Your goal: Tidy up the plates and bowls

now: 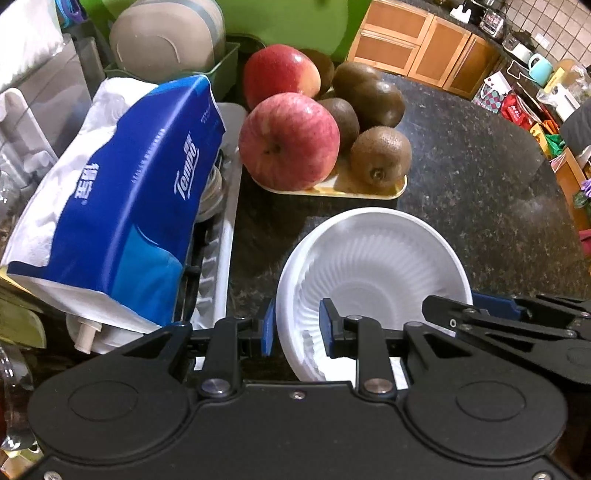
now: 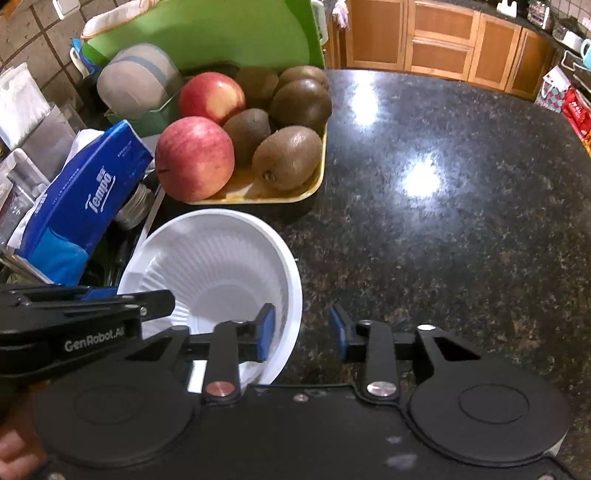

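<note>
A white ribbed plastic bowl (image 1: pixel 373 273) sits tilted over the dark counter, with what looks like a second bowl nested askew inside it. My left gripper (image 1: pixel 297 328) is shut on its left wall, one blue pad outside the rim and one inside. In the right wrist view my right gripper (image 2: pixel 302 333) straddles the right rim of the same bowl (image 2: pixel 221 258). Its left pad is inside, its right pad stands clear of the rim with counter showing between, so it is open. Grey plates (image 1: pixel 162 40) stand upright in a green basket at the back left.
A yellow tray (image 1: pixel 332 190) of apples and kiwis lies just behind the bowl. A blue tissue pack (image 1: pixel 122 206) leans over a white dish rack (image 1: pixel 221 266) on the left. The speckled granite counter (image 2: pixel 443 221) stretches to the right. A green board (image 2: pixel 221 29) stands at the back.
</note>
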`<state>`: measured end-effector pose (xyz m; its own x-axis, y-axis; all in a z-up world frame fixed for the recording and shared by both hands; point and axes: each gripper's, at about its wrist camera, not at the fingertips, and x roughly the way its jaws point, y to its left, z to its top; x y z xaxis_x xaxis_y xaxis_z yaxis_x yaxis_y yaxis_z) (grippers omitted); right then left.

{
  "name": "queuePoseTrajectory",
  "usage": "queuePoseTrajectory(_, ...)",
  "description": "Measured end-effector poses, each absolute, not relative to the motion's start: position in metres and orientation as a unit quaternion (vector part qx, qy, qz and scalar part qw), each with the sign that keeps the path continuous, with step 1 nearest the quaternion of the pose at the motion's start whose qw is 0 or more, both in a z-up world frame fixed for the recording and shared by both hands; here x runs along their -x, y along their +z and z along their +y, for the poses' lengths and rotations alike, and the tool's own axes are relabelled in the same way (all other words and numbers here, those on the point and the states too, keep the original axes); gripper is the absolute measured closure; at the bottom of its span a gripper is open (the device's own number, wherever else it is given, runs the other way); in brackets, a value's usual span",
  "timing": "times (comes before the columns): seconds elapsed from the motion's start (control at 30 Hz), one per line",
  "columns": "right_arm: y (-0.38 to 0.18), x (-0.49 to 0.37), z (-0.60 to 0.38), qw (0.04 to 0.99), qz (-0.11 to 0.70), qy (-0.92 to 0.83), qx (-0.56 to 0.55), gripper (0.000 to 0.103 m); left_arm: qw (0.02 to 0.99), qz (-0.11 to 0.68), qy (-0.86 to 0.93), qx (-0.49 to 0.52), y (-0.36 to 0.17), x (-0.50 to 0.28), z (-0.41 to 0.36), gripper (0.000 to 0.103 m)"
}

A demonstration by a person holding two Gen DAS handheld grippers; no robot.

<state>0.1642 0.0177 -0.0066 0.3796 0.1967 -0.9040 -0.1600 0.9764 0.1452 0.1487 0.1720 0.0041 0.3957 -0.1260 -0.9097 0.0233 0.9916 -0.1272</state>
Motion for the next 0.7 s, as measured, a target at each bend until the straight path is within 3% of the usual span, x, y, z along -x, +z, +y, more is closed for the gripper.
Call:
queuePoseTrajectory(0.17,-0.013,-0.165,0.020,0.818,0.562,0.118,-0.027,0.086,0.827,0.555,-0.057,0.060,0.001,-0.148,0.171,0.074)
queuePoseTrajectory(0.7,0.022,-0.143,-0.012,0.846,0.526,0.081,-0.037,0.086,0.843,0.528,-0.092,0.047,0.034,-0.137,0.141,0.075)
